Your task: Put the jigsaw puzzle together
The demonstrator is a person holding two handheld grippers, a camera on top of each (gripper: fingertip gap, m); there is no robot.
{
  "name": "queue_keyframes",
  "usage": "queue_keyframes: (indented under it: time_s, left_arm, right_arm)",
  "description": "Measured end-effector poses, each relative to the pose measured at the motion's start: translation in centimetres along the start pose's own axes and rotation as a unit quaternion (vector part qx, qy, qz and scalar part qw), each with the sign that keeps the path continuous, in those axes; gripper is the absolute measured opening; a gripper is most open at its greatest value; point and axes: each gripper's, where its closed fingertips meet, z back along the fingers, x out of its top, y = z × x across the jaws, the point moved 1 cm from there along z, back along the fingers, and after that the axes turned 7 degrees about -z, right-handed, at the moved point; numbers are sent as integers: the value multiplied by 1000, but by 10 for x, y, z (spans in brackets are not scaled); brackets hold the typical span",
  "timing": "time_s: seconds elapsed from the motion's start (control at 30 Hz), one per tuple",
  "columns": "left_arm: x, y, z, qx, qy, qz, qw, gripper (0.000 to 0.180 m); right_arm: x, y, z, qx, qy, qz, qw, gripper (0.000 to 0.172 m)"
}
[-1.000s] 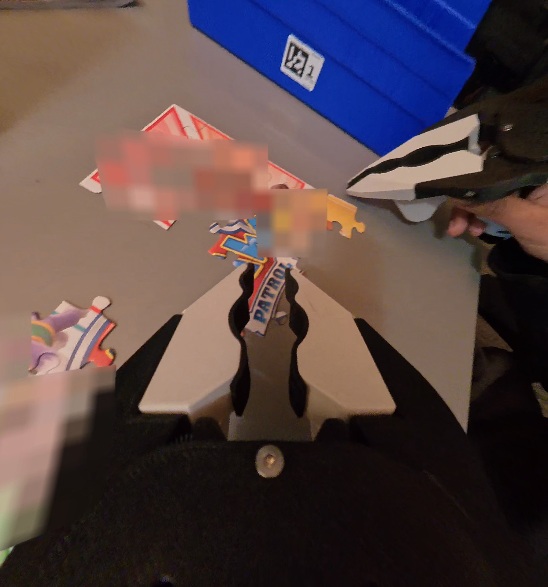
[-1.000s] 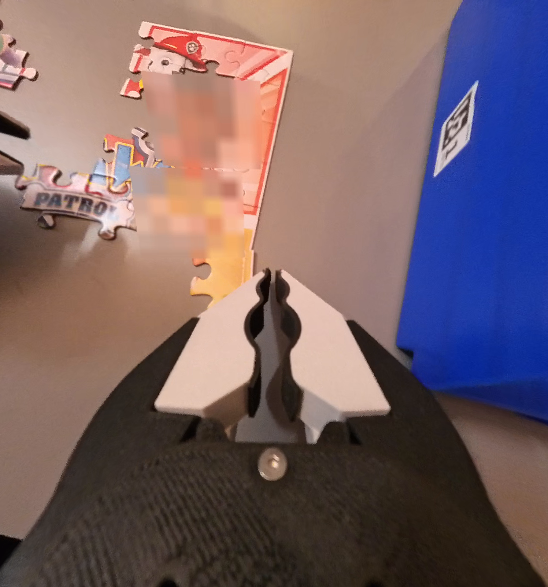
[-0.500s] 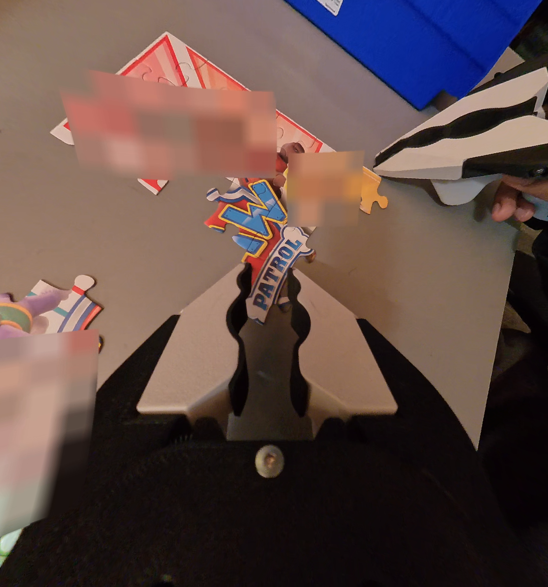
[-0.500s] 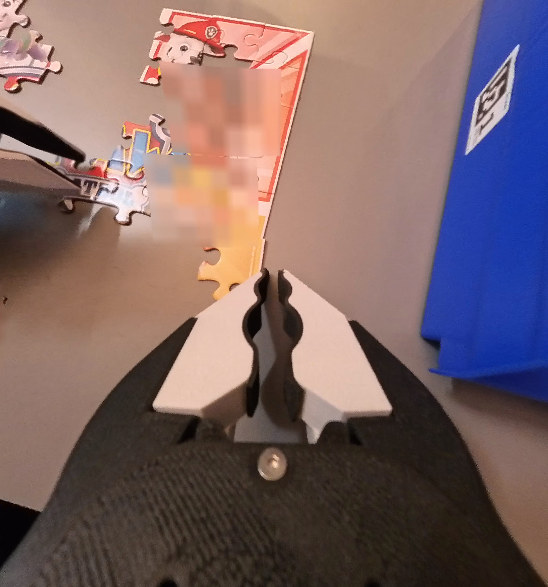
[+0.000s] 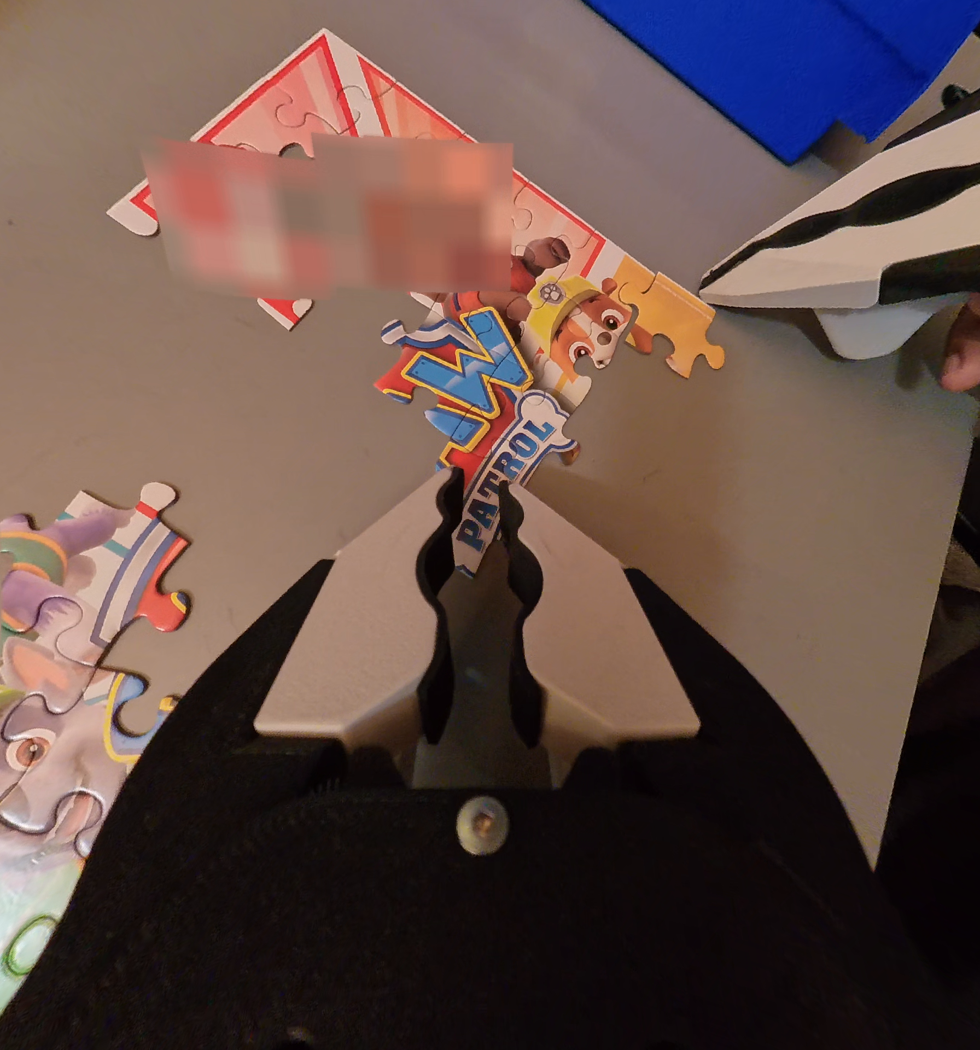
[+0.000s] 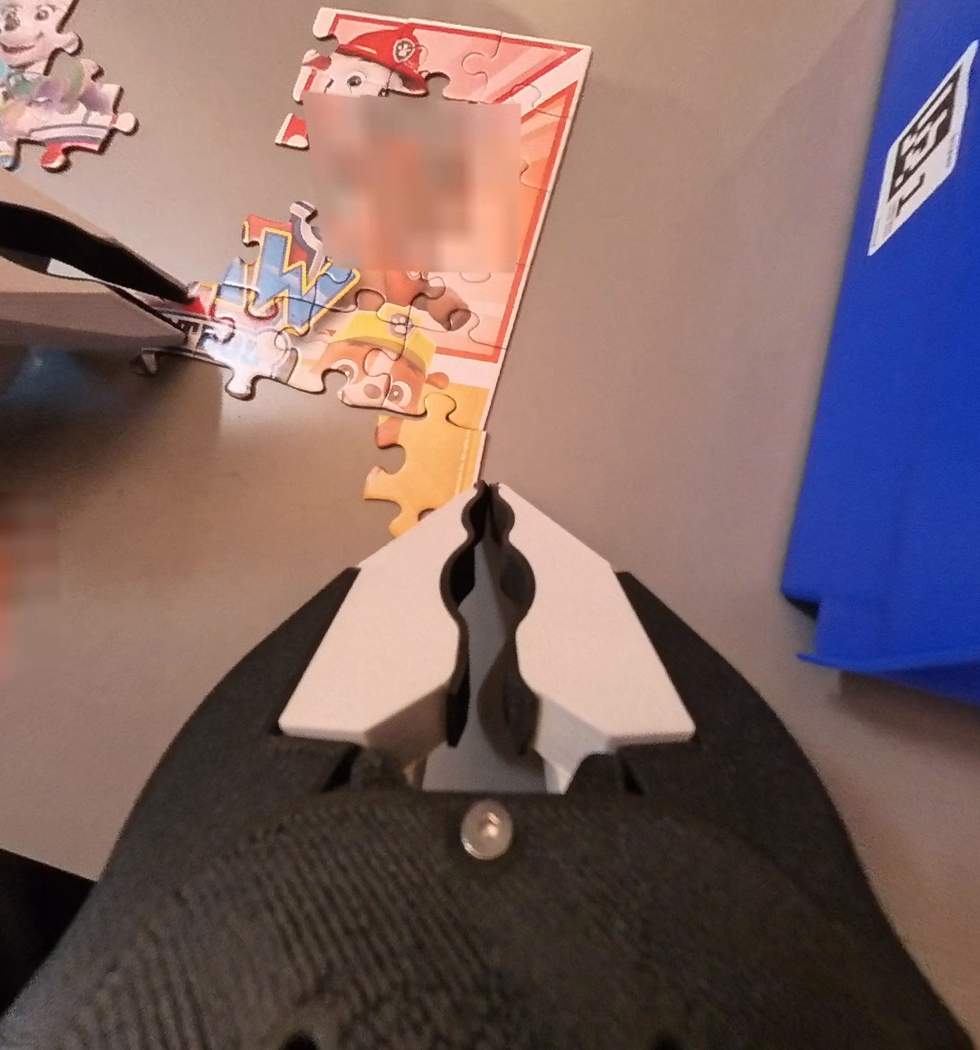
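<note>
The part-built puzzle (image 5: 328, 85) lies flat on the grey table and also shows in the right wrist view (image 6: 539, 113). A white banner piece with blue lettering (image 5: 524, 449) lies against its near edge, next to the red and blue pieces, and shows in the right wrist view too (image 6: 215, 341). My left gripper (image 5: 479, 483) is over that piece's near end with its pads a little apart. The right pad overlaps the piece, and I see no pinch on it. My right gripper (image 6: 490, 486) is shut and empty, its tips at the edge of the yellow border piece (image 6: 436, 471).
A loose cluster of joined pieces (image 5: 78, 596) lies at the left. A blue box (image 6: 931, 398) stands to the right of the puzzle. The table's edge (image 5: 931, 568) runs close on the right, where a hand (image 5: 970, 352) holds the right gripper. Left tips to right tips: about 12 cm. Both grippers' tips are roughly 15 cm from the part-built puzzle (image 5: 328, 85). Seen from the right wrist view (image 6: 521, 70) as well.
The left gripper moved forward, and the lettered piece went from apart to lying against the puzzle. The left jaws narrowed. The right gripper closed fully and stayed by the yellow piece.
</note>
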Motion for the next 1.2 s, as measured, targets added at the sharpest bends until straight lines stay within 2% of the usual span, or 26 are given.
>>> queue_keyframes:
  time_s: [0.2,0.37,0.47,0.83,0.93,1.07,1.2]
  left_arm:
    - [0,0,0,-5,-1,5,1000,9]
    - [0,0,0,-6,-1,6,1000,9]
    - [0,0,0,-6,-2,7,1000,8]
    - [-1,1,0,-7,-2,7,1000,8]
    - [-1,1,0,-6,-1,7,1000,8]
    - [-1,1,0,-5,-1,5,1000,8]
    - [-1,1,0,-6,-1,6,1000,8]
  right_arm:
    - [1,-1,-1,-5,-3,5,1000,0]
    - [10,2,2,9,-27,4,1000,11]
    - [7,5,-2,21,-17,1,1000,17]
    - [5,29,-9,39,-15,53,998,58]
    - [6,26,-10,18,-22,73,997,47]
    - [9,17,-10,10,-33,58,998,27]
    - [9,17,-10,18,-28,59,998,26]
